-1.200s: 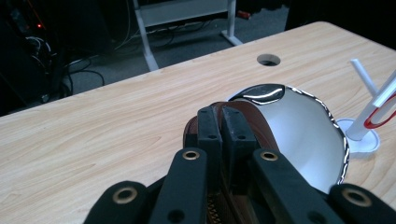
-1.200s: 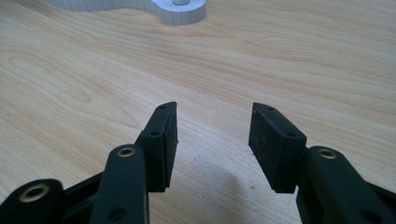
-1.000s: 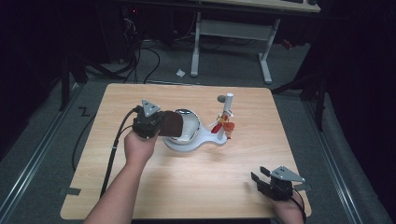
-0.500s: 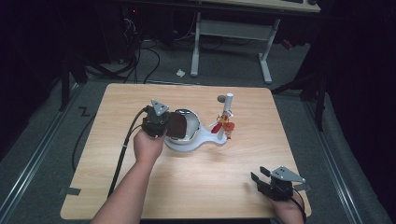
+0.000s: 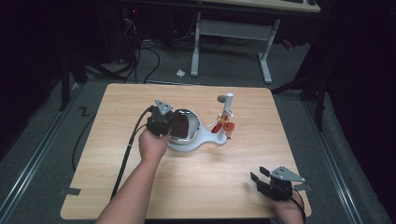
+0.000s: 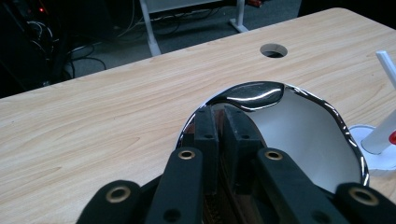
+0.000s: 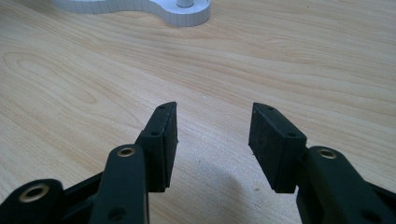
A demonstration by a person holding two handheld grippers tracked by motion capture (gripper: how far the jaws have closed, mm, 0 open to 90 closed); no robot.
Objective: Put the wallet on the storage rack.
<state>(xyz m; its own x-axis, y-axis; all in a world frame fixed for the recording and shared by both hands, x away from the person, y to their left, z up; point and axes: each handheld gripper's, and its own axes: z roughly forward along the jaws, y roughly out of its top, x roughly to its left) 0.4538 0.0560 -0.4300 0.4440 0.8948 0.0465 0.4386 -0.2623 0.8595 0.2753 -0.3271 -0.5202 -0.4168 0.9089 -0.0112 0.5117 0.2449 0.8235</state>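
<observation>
One wooden table (image 5: 116,177) fills mid-frame. One shiny chrome bowl (image 5: 186,125) sits at its centre on one white base (image 5: 196,145), with one white post (image 5: 228,103) just right of it. Two grippers (image 5: 161,122) (image 5: 275,183): one centre, one lower right.

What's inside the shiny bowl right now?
The shiny bowl looks empty: a bare pale inner wall shows. The left gripper's fingers pinch its near rim and hide the lower interior behind them.
</observation>
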